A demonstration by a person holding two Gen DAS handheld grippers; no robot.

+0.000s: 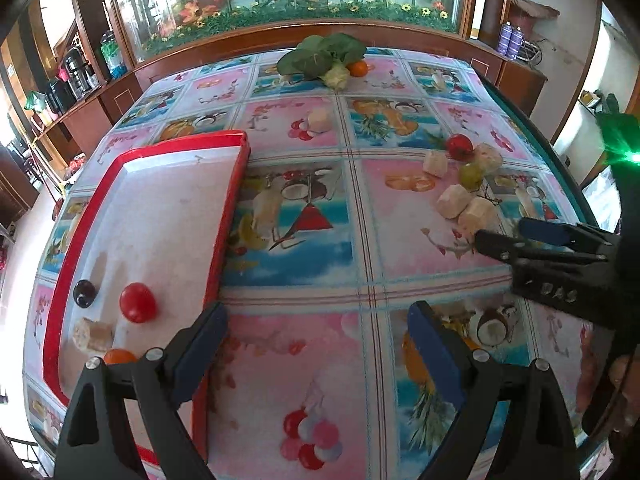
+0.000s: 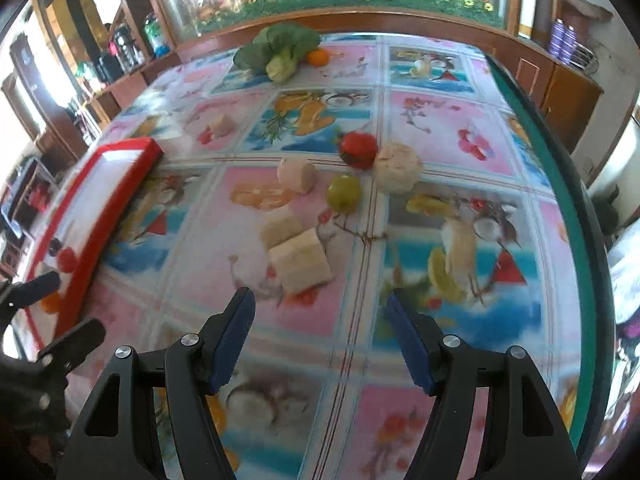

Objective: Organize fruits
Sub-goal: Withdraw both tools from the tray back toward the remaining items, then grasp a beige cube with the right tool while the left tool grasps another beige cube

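Observation:
A red-rimmed tray (image 1: 236, 184) lies on the left of the table and holds a red tomato (image 1: 137, 302), a dark plum (image 1: 84, 293), a pale chunk (image 1: 93, 335) and an orange fruit (image 1: 119, 356). My left gripper (image 1: 316, 332) hangs open over the tray's right edge with nothing between its fingers. My right gripper (image 2: 320, 320) is open and empty just short of a cluster of pale chunks (image 2: 300, 260), a green fruit (image 2: 343, 193) and a red tomato (image 2: 359, 149). In the left wrist view the right gripper (image 1: 504, 236) reaches toward the same cluster (image 1: 454, 202).
Leafy greens (image 1: 324, 54) and an orange (image 1: 357, 68) sit at the table's far edge. A lone pale chunk (image 1: 320, 120) lies mid-table. The table's dark green edge (image 2: 560, 184) runs along the right. Wooden cabinets and a glass display stand behind.

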